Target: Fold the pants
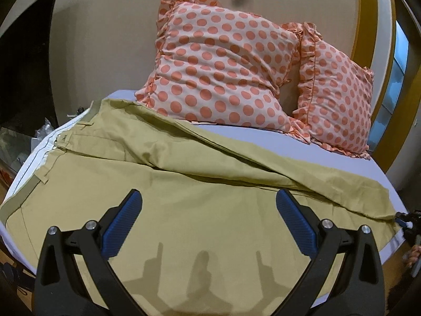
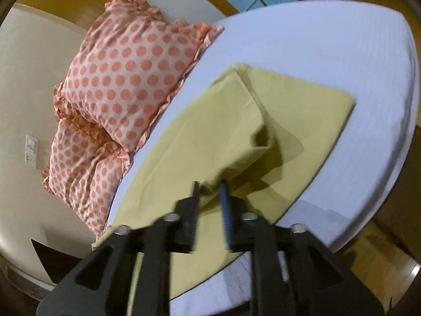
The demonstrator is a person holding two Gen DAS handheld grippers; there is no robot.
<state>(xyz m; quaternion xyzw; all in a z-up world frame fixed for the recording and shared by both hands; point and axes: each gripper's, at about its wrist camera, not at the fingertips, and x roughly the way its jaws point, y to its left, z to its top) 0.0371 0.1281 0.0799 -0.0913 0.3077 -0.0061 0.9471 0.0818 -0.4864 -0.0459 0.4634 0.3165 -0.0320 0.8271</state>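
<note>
Left claw (image 1: 209, 218) spread wide above khaki pants (image 1: 184, 184), right claw (image 2: 210, 192) clamped on pants fabric, 2 polka-dot pillows (image 1: 223, 68) behind

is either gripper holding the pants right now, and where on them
The right gripper pinches a raised fold of the khaki pants, mid-leg. The left gripper is open, holding nothing.

From where I stand, the two polka-dot pillows (image 1: 223, 68) propped against the wall block the head of the bed (image 2: 329, 39). The khaki pants (image 1: 158, 184) cover most of the near side, one leg lifted in a ridge by the closed right tool (image 2: 210, 187). Bare sheet lies open beyond the pants' far edge, and a narrow strip runs between pillows and pants.
</note>
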